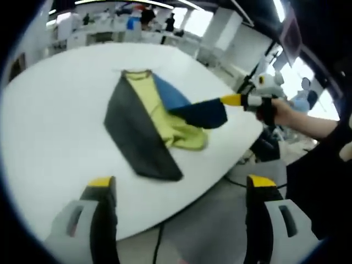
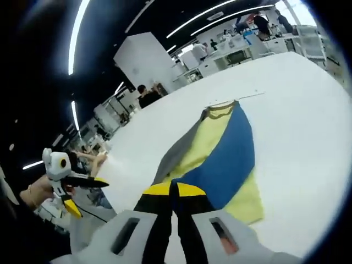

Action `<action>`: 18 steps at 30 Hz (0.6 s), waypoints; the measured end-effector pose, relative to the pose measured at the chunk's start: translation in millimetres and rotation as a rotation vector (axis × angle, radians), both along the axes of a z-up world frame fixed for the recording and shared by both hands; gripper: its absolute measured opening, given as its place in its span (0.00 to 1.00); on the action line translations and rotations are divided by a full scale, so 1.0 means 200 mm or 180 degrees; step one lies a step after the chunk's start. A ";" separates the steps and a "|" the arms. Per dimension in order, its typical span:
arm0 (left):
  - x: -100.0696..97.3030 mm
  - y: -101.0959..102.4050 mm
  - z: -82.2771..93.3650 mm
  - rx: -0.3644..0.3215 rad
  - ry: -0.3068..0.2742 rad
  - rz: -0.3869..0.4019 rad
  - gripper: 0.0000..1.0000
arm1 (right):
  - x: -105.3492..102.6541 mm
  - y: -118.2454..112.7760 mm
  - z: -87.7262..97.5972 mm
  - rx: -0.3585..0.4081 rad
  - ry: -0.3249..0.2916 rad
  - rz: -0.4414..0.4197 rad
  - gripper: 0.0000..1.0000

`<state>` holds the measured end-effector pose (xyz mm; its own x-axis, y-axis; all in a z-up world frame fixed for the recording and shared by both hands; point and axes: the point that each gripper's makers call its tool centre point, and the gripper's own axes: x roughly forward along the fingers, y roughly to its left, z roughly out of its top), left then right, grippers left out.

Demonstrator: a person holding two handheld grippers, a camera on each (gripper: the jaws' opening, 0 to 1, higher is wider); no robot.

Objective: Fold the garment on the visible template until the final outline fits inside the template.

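A garment with dark grey, yellow and blue panels lies on the white table, its collar at the far end. My right gripper reaches in from the right, shut on a dark blue flap of the garment and holding it lifted over the yellow part. In the right gripper view the jaws of my right gripper are pressed together on the blue cloth of the garment. My left gripper is open and holds nothing, above the table's near edge. From the right gripper view, the left gripper is off the table's left side.
The table edge curves close to the garment's near end, with floor and a cable below it. A thin line on the table runs by the collar. A hand holds the right gripper. Desks and people stand far behind.
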<state>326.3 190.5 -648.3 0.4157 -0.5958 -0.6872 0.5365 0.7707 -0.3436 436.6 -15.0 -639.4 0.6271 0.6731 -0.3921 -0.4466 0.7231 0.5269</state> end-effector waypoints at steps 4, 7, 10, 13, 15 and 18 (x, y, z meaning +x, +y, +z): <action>-0.01 0.00 0.01 0.0020 -0.0028 0.0014 0.94 | 0.04 -0.13 0.06 0.0035 -0.0063 -0.0171 0.02; -0.01 -0.01 0.03 0.0023 -0.0054 0.0020 0.94 | 0.09 -0.22 0.12 0.0071 -0.0125 -0.0315 0.02; -0.02 -0.03 0.05 0.0024 -0.0087 0.0020 0.94 | 0.13 -0.31 0.17 0.0140 -0.0172 -0.0457 0.02; -0.02 -0.04 0.06 0.0021 -0.0104 0.0022 0.94 | 0.16 -0.40 0.21 0.0139 -0.0211 -0.0569 0.02; -0.03 -0.05 0.06 0.0020 -0.0113 0.0019 0.94 | 0.18 -0.45 0.24 0.0165 -0.0247 -0.0638 0.02; -0.05 -0.06 0.06 0.0030 -0.0112 0.0011 0.94 | 0.22 -0.56 0.27 0.0208 -0.0274 -0.0790 0.02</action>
<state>316.5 177.5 -635.4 0.4418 -0.5880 -0.6776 0.5455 0.7757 -0.3173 480.9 -126.9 -585.3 0.8051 0.5167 -0.2911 -0.3051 0.7817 0.5439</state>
